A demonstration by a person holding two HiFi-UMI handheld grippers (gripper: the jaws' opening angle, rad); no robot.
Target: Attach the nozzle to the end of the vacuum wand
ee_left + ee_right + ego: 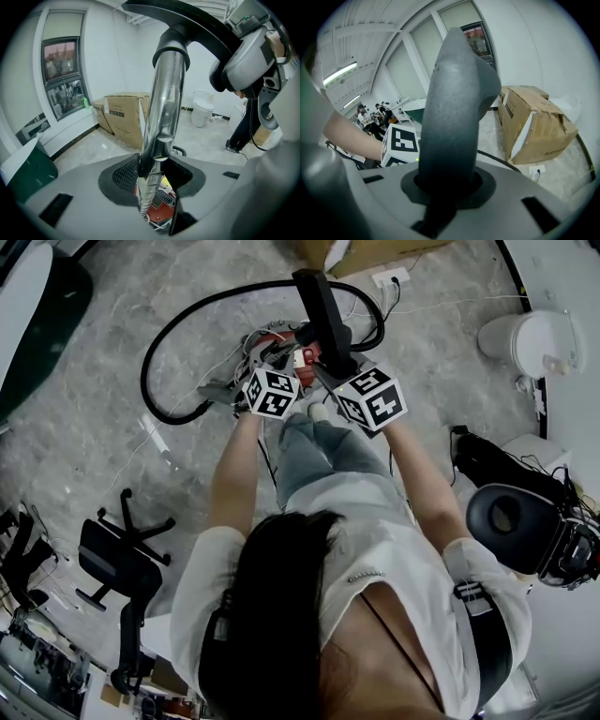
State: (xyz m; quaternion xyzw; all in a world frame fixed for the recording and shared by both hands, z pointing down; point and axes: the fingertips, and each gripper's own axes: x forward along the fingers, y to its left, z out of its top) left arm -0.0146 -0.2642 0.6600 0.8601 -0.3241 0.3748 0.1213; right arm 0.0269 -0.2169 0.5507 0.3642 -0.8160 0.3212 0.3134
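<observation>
Left gripper [152, 177] jaws clamp shiny chrome vacuum wand [164, 108]; right gripper [446, 187] grips dark grey plastic nozzle [454, 103]. Nozzle appears seated over wand end; likely only final push left.

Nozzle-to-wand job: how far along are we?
Looks done: both parts are picked up. In hand: the left hand-held gripper clamps the metal wand, the right hand-held gripper clamps a dark plastic piece, probably the nozzle; its collar sits over the wand's end. Left: confirming it is fully seated, which the views cannot show, then letting go.
</observation>
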